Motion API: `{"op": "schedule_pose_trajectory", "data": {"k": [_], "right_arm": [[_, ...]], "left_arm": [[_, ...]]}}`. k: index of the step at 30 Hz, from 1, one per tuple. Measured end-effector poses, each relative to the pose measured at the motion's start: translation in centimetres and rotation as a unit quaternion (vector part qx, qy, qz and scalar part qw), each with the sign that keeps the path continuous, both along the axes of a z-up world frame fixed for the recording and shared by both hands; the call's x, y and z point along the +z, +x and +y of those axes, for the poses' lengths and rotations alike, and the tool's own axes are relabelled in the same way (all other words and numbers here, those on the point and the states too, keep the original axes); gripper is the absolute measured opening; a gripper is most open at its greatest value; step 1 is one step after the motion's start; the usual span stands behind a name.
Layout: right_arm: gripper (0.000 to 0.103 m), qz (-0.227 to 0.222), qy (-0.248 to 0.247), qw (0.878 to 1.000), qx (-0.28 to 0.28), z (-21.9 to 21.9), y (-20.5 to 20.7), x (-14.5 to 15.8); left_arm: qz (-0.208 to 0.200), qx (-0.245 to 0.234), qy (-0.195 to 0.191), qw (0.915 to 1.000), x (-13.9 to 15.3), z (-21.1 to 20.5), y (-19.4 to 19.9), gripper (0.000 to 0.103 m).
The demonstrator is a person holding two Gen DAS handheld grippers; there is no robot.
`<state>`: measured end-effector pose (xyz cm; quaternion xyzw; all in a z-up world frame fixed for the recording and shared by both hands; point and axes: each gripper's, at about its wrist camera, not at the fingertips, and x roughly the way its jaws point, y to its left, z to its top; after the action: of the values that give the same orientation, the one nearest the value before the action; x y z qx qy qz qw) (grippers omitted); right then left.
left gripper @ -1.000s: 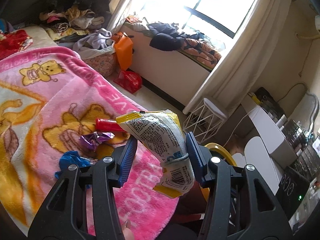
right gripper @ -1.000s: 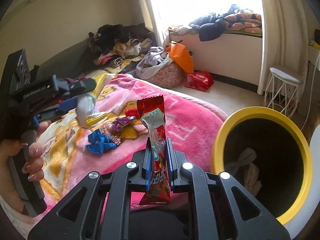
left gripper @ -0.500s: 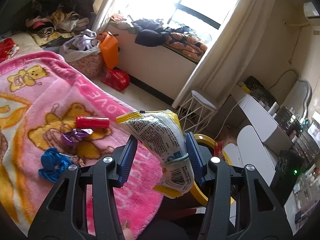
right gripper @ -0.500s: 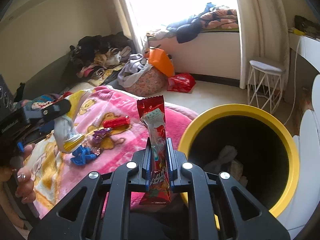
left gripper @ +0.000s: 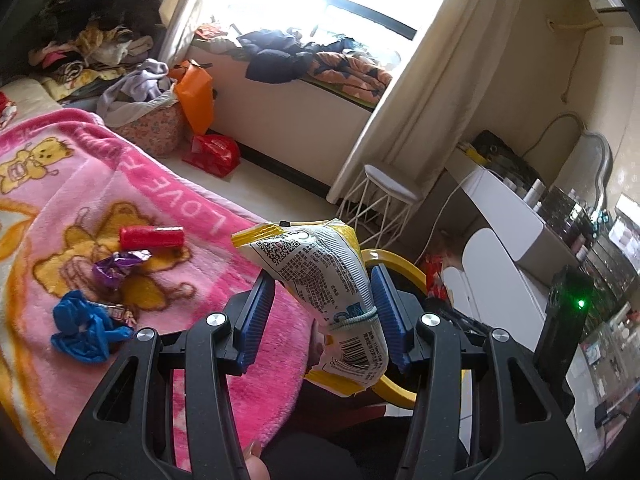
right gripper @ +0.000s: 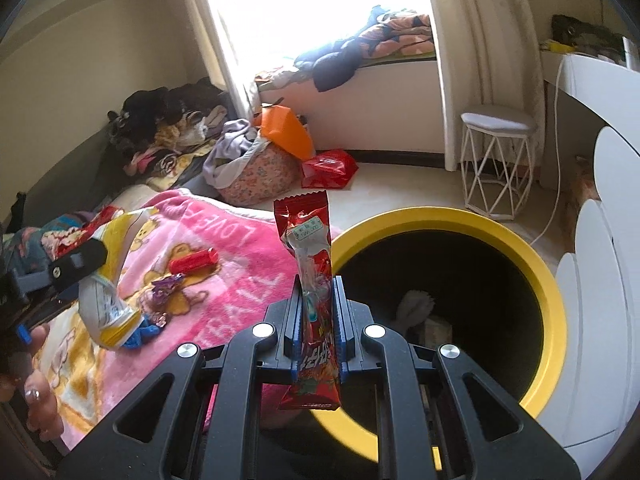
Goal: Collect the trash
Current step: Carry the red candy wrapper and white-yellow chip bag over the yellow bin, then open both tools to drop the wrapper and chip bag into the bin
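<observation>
My left gripper (left gripper: 320,312) is shut on a yellow and white snack bag (left gripper: 320,276), held over the bed's edge near the yellow-rimmed bin (left gripper: 394,260). It also shows in the right wrist view (right gripper: 104,280). My right gripper (right gripper: 316,312) is shut on a red snack wrapper (right gripper: 310,248), upright, just left of the bin's mouth (right gripper: 556,280). Some trash lies inside the bin (right gripper: 416,308). A red tube (left gripper: 151,237), a purple wrapper (left gripper: 116,266) and a blue crumpled wrapper (left gripper: 86,328) lie on the pink blanket (left gripper: 168,196).
A white wire stool (right gripper: 498,160) stands behind the bin. A white desk (left gripper: 512,216) is at the right. A floral basket with clothes (right gripper: 256,176), an orange bag (right gripper: 286,132) and a red bag (right gripper: 330,168) sit on the floor by the window bench.
Both grippers have swung right toward the bin with their wrappers. The bin's mouth now fills more of the right wrist view.
</observation>
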<state>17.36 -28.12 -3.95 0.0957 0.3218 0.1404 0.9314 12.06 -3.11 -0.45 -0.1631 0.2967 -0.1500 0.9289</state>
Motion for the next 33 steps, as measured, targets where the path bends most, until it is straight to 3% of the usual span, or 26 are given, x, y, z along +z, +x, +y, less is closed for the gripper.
{"op": "schedule_pose_trajectory", "data": {"k": [33], "right_arm": [[0.013,0.026,0.017,0.993,-0.110,-8.0,0.9,-2.2]], "left_arm": [[-0.003,-0.105,0.054,0.9930,-2.0,-10.8,1.0,0.043]]}}
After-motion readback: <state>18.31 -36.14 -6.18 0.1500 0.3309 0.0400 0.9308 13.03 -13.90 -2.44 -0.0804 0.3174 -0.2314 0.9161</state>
